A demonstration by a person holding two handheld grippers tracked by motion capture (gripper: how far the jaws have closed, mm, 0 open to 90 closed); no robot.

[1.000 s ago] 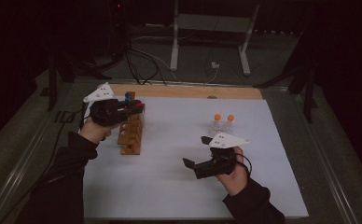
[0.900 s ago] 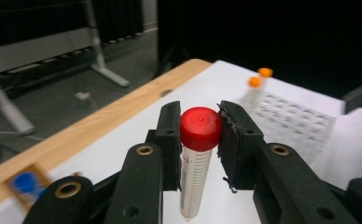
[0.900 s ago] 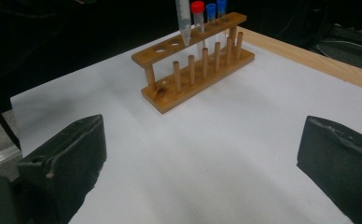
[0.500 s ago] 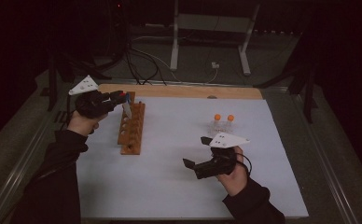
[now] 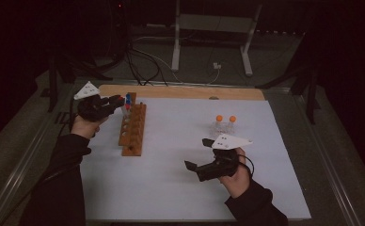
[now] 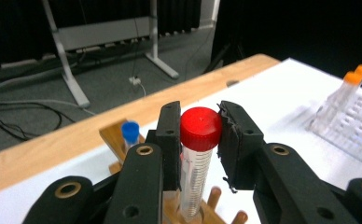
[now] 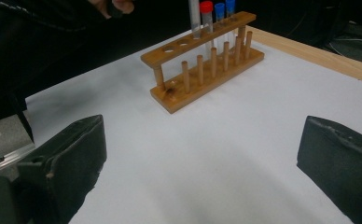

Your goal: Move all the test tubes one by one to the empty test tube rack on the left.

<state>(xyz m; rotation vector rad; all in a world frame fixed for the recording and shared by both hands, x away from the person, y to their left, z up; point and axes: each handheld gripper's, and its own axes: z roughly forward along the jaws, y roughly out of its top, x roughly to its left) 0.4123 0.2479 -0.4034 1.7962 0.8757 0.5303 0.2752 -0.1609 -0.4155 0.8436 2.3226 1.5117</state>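
The left gripper (image 6: 200,140) has its two black jaws closed on a red-capped tube (image 6: 197,163), the pads pressing just under the cap while the tube stands upright with its lower end in the wooden rack (image 5: 132,129). From the high view this gripper (image 5: 119,102) sits at the far left end of the rack, held level and pointing toward it, the left hand (image 5: 85,123) wrapped around its body and the dark sleeve running back to the lower left corner. Just behind the red cap, a blue-capped tube (image 6: 130,133) stands in the rack's end hole.

The right gripper (image 5: 194,168) rests low over the white mat (image 5: 171,197), well apart from the rack, its jaws spread wide with nothing between them; the right hand (image 5: 234,172) grips it from behind with the wrist bent inward. Its own view looks across bare mat at the rack (image 7: 202,70) side-on. Two orange-capped tubes (image 5: 225,123) stand in a clear holder beyond the right hand
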